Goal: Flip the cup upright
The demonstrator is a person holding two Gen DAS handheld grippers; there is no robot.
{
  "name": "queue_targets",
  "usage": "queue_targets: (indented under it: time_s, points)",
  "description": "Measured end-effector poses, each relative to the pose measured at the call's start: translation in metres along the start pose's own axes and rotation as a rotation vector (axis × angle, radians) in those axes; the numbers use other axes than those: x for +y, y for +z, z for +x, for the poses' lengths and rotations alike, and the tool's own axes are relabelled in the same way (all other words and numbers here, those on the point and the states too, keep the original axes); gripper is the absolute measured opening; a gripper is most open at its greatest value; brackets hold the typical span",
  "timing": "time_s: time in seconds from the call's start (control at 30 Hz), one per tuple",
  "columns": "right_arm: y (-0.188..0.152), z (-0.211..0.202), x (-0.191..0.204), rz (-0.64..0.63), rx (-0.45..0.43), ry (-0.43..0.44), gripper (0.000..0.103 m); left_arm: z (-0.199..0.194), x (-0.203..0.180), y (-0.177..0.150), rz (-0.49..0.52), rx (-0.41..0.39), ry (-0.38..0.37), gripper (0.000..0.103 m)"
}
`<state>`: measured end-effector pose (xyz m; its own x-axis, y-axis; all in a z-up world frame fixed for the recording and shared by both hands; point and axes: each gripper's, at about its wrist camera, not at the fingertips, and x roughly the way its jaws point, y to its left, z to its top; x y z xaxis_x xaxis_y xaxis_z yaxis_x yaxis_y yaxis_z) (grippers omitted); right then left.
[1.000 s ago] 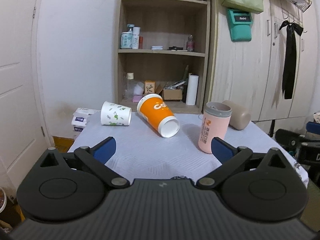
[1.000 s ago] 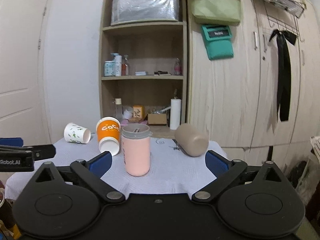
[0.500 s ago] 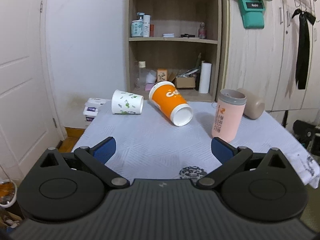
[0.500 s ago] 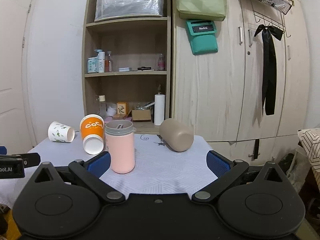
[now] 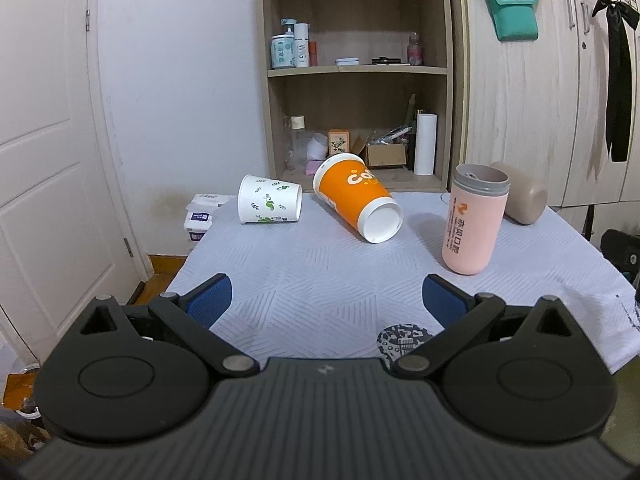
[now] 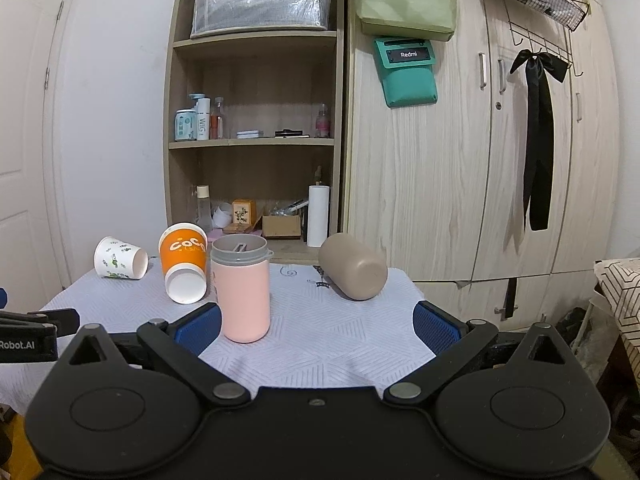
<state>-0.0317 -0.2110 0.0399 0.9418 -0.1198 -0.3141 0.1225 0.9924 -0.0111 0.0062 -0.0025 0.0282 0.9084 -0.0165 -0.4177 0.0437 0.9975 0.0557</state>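
My left gripper [image 5: 326, 300] and right gripper [image 6: 316, 326] fingers spread wide, empty; pink cup [image 6: 243, 289] partly hides the orange cup [image 6: 184, 263].

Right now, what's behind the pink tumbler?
In the left wrist view, a beige cup lies on its side behind the pink tumbler, which covers the cup's left part. The right wrist view shows the whole cup, but not whether they touch.

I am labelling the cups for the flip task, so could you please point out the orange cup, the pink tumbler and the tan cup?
orange cup [image 5: 352, 196], left wrist view, its printed side wall.
pink tumbler [image 6: 245, 294], right wrist view, mid-body.
tan cup [image 6: 352, 266], right wrist view, its side.
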Motion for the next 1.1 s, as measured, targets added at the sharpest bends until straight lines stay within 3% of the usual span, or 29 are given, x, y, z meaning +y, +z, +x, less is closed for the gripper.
queue_targets:
  time_s: [1.1]
  points:
    - [-0.0036, -0.0005, 0.0020, -0.013, 0.003, -0.001, 0.103, 0.0007, 0.0007, -0.0011, 0.024, -0.010, 0.043, 0.103]
